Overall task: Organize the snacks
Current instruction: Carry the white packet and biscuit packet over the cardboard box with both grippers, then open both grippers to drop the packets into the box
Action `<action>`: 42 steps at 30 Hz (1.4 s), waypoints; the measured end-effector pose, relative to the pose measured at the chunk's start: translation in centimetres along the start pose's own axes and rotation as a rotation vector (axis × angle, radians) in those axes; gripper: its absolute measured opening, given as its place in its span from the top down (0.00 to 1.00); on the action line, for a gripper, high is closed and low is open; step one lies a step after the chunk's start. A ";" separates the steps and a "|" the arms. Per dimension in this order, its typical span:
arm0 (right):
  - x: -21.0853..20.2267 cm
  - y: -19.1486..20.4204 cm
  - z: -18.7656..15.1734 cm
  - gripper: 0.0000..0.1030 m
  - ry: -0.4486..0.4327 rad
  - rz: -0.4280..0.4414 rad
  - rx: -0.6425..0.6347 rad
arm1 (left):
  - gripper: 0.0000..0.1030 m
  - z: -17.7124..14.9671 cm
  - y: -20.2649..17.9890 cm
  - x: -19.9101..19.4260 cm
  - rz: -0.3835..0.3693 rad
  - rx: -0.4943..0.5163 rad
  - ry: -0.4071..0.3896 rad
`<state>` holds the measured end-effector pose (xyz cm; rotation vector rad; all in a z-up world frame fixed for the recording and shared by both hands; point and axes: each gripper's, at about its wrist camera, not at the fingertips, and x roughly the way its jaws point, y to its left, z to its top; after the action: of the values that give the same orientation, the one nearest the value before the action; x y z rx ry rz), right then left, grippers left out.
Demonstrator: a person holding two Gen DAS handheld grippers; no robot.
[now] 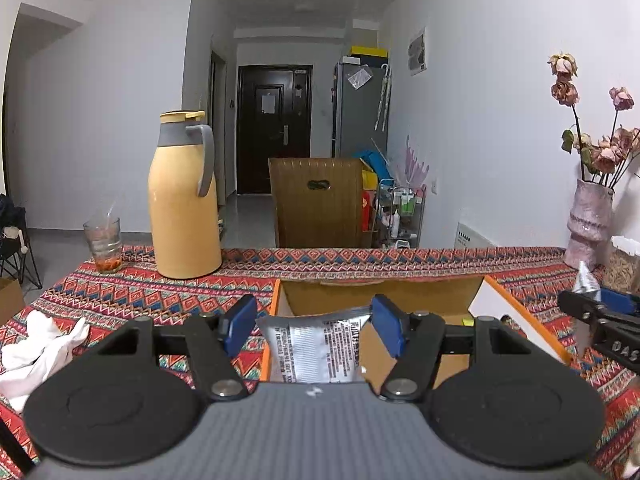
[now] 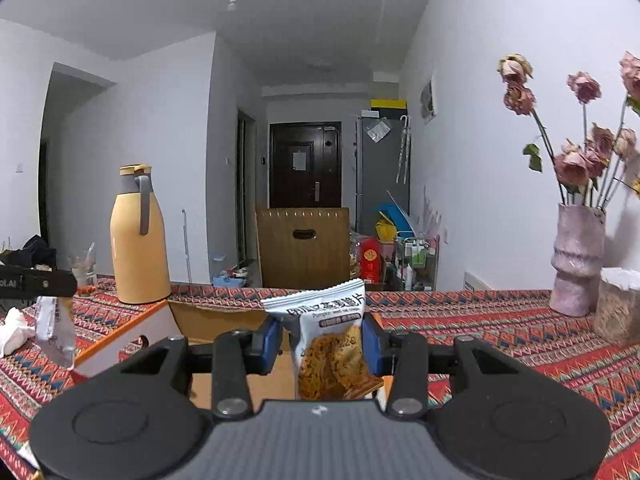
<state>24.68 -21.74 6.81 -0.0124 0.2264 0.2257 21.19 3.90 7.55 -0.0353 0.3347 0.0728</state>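
Snacks hang above the open box (image 1: 400, 292) on the table (image 1: 120, 292): my left gripper (image 1: 316, 320) clamps 1 crinkly packet (image 1: 316, 348), my right gripper (image 2: 320, 340) another (image 2: 328, 336), both light, slippery, pinched near the seam.

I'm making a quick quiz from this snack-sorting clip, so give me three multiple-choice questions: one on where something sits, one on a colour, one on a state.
1. Where does the yellow thermos jug stand?
A. inside the box
B. on the patterned tablecloth, beside the drinking glass
C. on the floor

2. What colour are the gripper pads?
A. blue
B. red
C. white

3. What is the right gripper doing?
A. empty, wide open
B. gripping the vase
C. gripping a white snack packet

Answers: 1 B, the jug rests on the cloth next to the glass. 2 A, both pads show blue. 3 C, the packet sits pinched between the pads.
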 end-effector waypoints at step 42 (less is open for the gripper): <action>5.8 -0.5 -2.2 0.00 0.103 0.007 0.078 | 0.00 -2.0 -1.2 6.0 0.018 -0.051 0.015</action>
<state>29.78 -21.05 3.35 0.0543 0.3376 0.2235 26.31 3.04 3.69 -0.0831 0.3486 0.0989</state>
